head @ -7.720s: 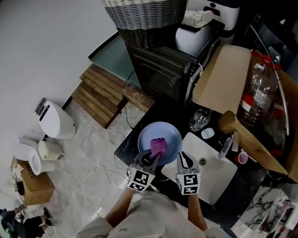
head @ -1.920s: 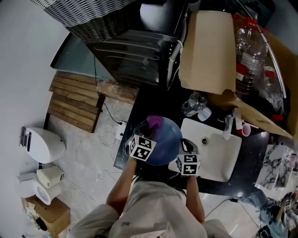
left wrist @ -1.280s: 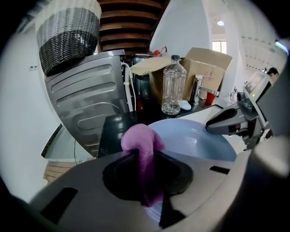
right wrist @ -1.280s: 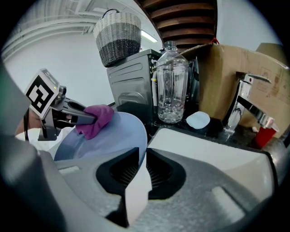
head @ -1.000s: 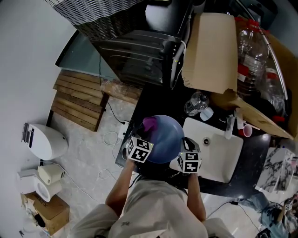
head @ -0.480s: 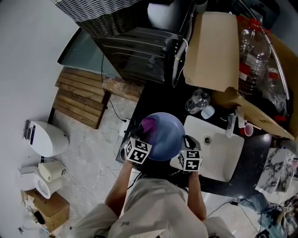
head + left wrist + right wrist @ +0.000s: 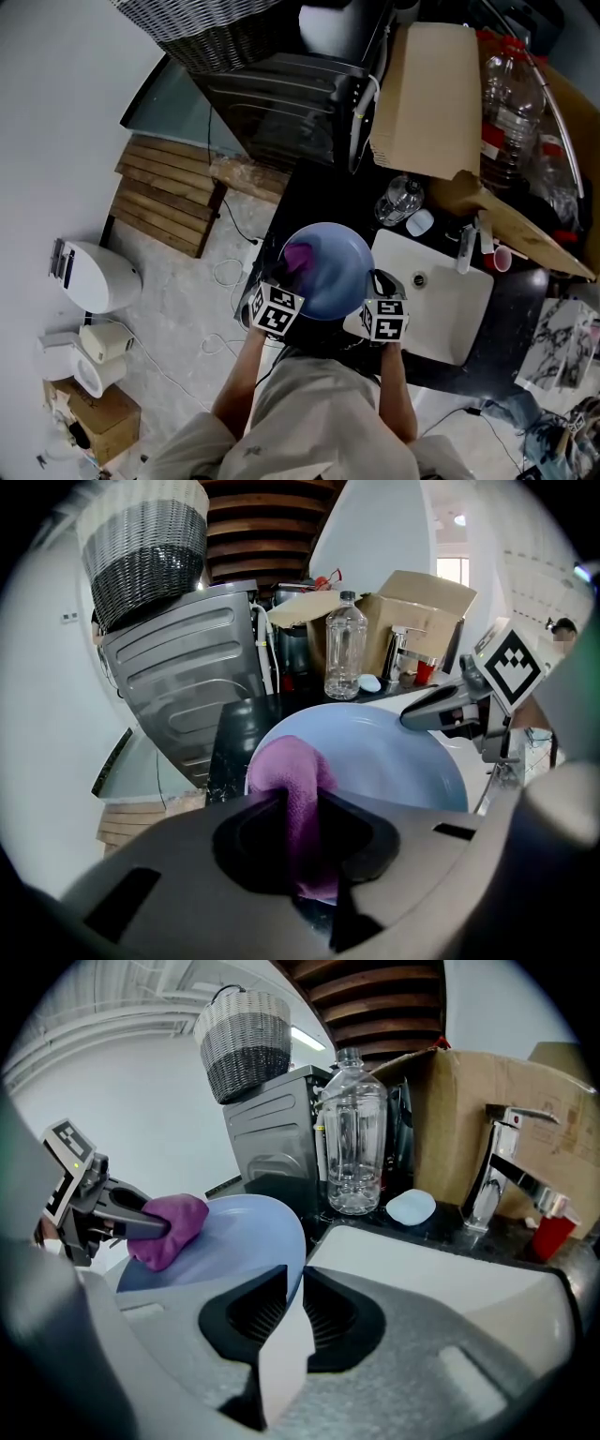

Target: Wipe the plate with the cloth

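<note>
Plate [image 7: 333, 267] — pale blue and round — is held just left of the sink [image 7: 450, 323], above the dark counter [image 7: 309, 211], with its right side overlapping the sink's left edge. The rim nearest the sink is clamped between the 2 jaws of the right gripper [image 7: 375, 286], which are closed on that edge. In the right gripper view the plate is seen tilted. The purple cloth [image 7: 300, 255] is pinched between the 2 jaws of the left gripper [image 7: 289, 274] and is pressed against the plate's inner face, on the side away from the sink. A clear plastic bottle [image 7: 398, 200] stands at the sink's far-left corner. A chrome faucet [image 7: 466, 251] is mounted at the sink's far edge — a cardboard box [image 7: 427, 94] is set beyond it.
</note>
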Tool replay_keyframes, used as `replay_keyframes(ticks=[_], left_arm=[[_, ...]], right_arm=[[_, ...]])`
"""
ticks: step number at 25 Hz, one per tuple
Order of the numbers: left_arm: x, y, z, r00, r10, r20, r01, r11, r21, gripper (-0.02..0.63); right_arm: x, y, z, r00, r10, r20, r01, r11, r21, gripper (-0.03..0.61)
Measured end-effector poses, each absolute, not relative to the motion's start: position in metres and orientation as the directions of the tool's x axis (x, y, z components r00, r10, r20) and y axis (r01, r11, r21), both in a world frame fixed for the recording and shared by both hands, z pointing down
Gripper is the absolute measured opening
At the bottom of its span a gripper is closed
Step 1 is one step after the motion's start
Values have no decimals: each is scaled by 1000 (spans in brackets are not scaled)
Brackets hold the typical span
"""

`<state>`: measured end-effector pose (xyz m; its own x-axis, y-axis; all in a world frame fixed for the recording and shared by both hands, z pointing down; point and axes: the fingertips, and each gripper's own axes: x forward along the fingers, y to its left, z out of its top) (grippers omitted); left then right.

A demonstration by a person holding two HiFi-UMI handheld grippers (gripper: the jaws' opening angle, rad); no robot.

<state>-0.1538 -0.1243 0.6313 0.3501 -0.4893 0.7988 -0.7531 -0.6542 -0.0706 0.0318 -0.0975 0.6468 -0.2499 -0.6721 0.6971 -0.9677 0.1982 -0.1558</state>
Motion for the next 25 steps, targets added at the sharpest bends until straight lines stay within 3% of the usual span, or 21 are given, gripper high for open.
replay_keyframes(ticks=[25], left_arm=[[-148, -78, 622, 425, -438, 792, -742, -669, 28, 60]], right_arm=[[18, -48, 643, -371, -659, 654, -927, 228, -297, 78]])
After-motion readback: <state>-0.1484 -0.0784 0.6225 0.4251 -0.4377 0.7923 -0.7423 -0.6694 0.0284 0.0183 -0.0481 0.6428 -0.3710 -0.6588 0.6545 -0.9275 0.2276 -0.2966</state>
